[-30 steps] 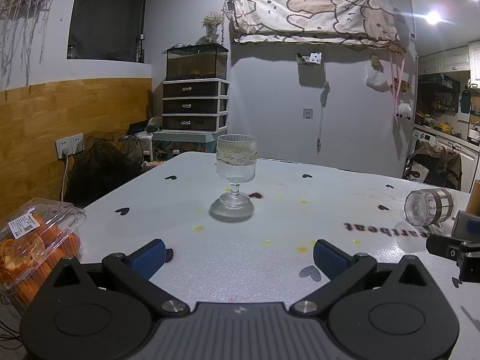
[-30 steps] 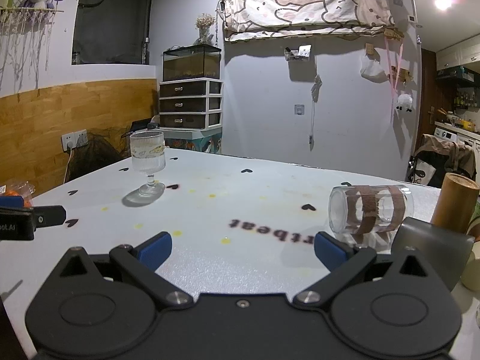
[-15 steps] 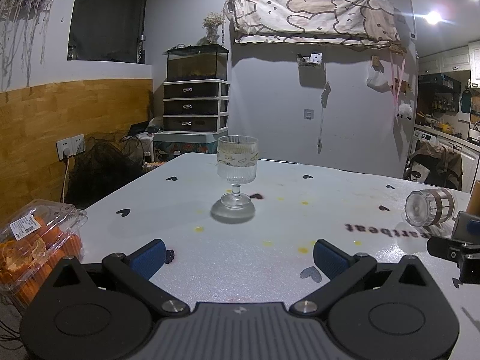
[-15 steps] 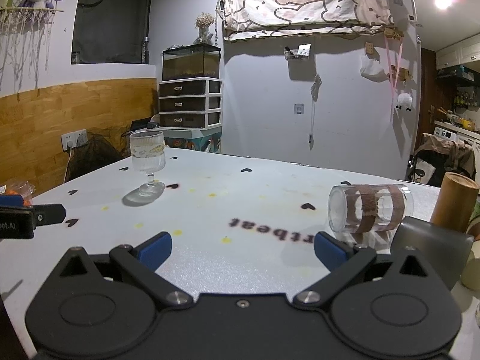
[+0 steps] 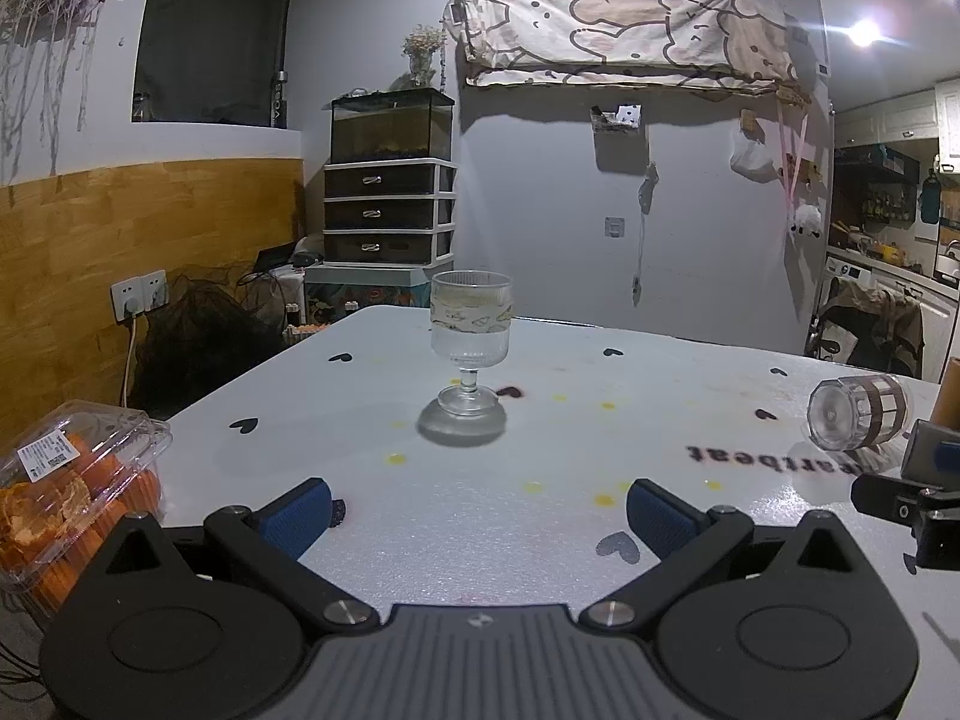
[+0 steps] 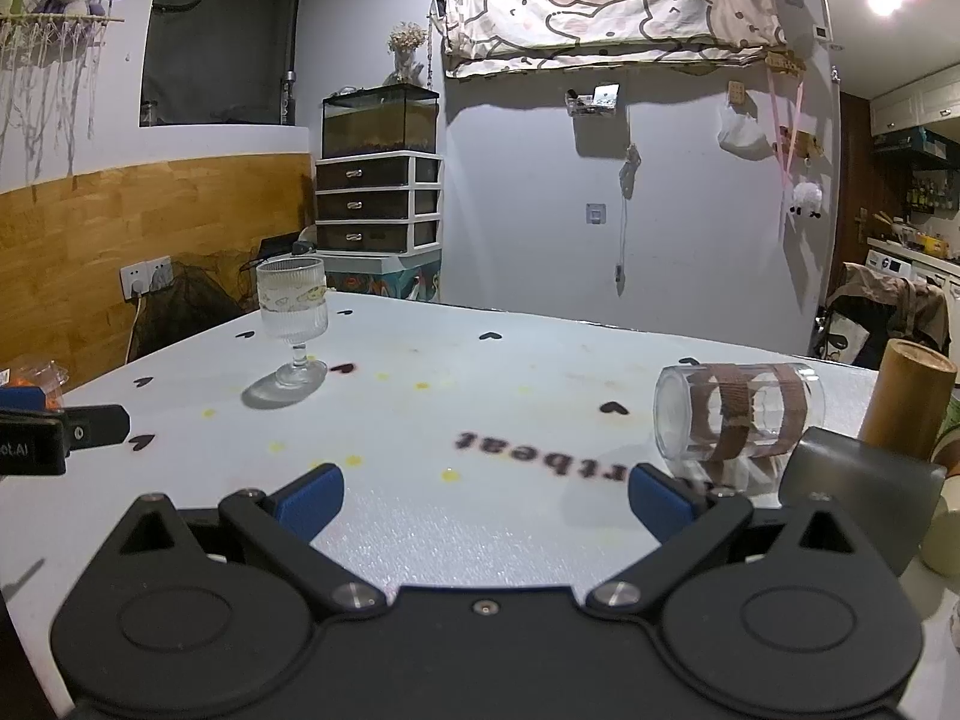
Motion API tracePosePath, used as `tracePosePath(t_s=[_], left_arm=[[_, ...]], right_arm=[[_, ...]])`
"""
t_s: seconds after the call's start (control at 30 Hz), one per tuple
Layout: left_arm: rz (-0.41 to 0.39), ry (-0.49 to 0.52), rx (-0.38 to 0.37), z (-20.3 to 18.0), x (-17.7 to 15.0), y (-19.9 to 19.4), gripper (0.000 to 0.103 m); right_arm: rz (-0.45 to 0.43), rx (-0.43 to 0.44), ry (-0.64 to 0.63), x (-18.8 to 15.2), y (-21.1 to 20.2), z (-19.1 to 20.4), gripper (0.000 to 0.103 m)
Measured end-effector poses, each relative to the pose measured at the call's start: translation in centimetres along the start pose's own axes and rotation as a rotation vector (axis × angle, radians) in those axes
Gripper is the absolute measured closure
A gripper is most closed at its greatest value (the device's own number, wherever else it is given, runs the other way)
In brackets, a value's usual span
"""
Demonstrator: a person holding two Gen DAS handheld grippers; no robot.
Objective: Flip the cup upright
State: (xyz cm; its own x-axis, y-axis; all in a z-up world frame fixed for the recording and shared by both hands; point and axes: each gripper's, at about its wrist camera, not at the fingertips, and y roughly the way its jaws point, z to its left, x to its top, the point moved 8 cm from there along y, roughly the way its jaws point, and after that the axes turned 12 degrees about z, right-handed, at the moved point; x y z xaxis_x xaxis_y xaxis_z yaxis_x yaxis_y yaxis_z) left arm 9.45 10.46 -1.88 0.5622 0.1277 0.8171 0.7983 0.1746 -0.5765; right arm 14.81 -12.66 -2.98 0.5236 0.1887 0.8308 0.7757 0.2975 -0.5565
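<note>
Cup (image 6: pixel 737 415) lying sideways beside the bamboo tube (image 6: pixel 912 399), probably glass: rigid, slick, breakable.
I'd grip its banded middle; my right gripper (image 6: pixel 485 495) gapes wide, empty.

Clear glossy glass cup (image 6: pixel 737 414) lies on matt white table (image 6: pixel 510 360).

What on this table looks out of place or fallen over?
The glass cup with brown bands lies on its side near the right gripper, while the stemmed glass stands upright. Small yellow spots also mark the table.
</note>
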Motion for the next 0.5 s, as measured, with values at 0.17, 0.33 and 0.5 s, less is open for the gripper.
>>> tracePosePath(t_s=[0.17, 0.33, 0.5], left_arm=[[-0.003, -0.001, 0.001, -0.09, 0.02, -0.03, 0.0], [-0.002, -0.001, 0.0, -0.11, 0.02, -0.04, 0.0], [-0.002, -0.001, 0.001, -0.13, 0.03, -0.04, 0.0]], right_arm=[[0.0, 0.0, 0.0, 0.0, 0.0, 0.02, 0.001], [-0.001, -0.001, 0.0, -0.06, -0.01, -0.02, 0.001], [-0.001, 0.0, 0.0, -0.04, -0.01, -0.03, 0.001]])
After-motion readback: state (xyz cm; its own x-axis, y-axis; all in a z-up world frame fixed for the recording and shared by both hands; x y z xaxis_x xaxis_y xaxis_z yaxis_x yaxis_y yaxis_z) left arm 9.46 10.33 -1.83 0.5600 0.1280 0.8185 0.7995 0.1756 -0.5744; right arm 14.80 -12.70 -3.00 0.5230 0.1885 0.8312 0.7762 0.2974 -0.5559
